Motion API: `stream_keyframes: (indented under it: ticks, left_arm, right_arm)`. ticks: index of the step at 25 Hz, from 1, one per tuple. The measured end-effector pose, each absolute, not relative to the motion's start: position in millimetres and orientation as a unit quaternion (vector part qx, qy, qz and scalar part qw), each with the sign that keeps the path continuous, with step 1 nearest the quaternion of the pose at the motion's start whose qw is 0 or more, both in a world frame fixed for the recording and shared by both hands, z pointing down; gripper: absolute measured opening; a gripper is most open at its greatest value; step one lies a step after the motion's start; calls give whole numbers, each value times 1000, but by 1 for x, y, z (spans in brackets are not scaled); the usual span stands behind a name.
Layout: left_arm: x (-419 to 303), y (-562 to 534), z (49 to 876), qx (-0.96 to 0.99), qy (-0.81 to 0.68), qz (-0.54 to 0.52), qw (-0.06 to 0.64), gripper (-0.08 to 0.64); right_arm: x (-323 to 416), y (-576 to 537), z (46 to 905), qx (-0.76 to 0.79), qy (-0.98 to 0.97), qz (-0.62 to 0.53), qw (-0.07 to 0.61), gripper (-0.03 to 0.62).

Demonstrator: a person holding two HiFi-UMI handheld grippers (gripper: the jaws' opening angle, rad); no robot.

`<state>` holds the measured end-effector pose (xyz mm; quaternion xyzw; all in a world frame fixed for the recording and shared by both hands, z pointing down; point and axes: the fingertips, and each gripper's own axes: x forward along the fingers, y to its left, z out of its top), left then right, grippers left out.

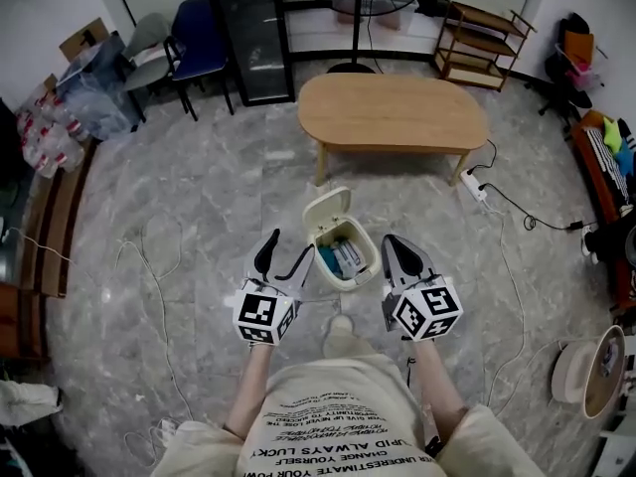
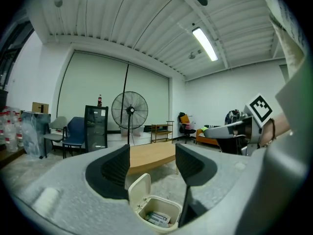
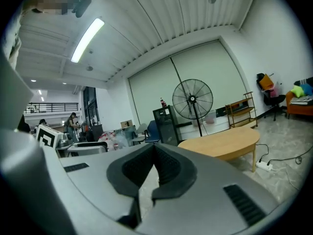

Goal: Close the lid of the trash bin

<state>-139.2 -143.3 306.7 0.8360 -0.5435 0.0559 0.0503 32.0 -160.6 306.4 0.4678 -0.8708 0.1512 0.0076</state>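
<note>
Fingers (image 2: pixel 115 168) of the left gripper (image 1: pixel 283 256) stand apart with nothing between them. Through that gap, the left gripper view shows a small cream plastic trash bin (image 2: pixel 172 205) on the floor below and ahead. The dark ribbed pads (image 3: pixel 168 165) of the right gripper (image 1: pixel 397 258) are pressed together at their tips and hold nothing. Seen from the head view, both grippers hover on the near side of the trash bin, the left one at its near-left edge and the right one at its near-right edge, and neither touches it. The bin's cream hinged lid (image 1: pixel 328 207) stands upright on the far side of the bin. This leaves the inside open, where some blue and white packets (image 1: pixel 343 256) can be seen. Beyond the bin is a light wooden oval table (image 1: pixel 393 112), with a black pedestal fan (image 1: pixel 356 28) further behind it. A white power strip (image 1: pixel 475 187) and its cable lie on the grey marbled floor (image 1: pixel 199 217) to the right of the bin. Judging from this, the closing has not yet begun. The lid is fully open and untouched, so a gripper must first reach the lid and then swing it down onto the rim.
</note>
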Motion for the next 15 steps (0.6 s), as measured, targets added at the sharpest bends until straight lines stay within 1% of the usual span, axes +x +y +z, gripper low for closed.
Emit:
stream_keyframes:
  ticks: [9,15]
  left_arm:
    - [-137,-192,319,821,-563,80,53,288]
    - [-139,-227,342,819,-559,109,70,288]
  right_arm:
    - [23,-212,328,433,-886,161,29,5]
    - [16,-242,350,434,-883,175,36,5]
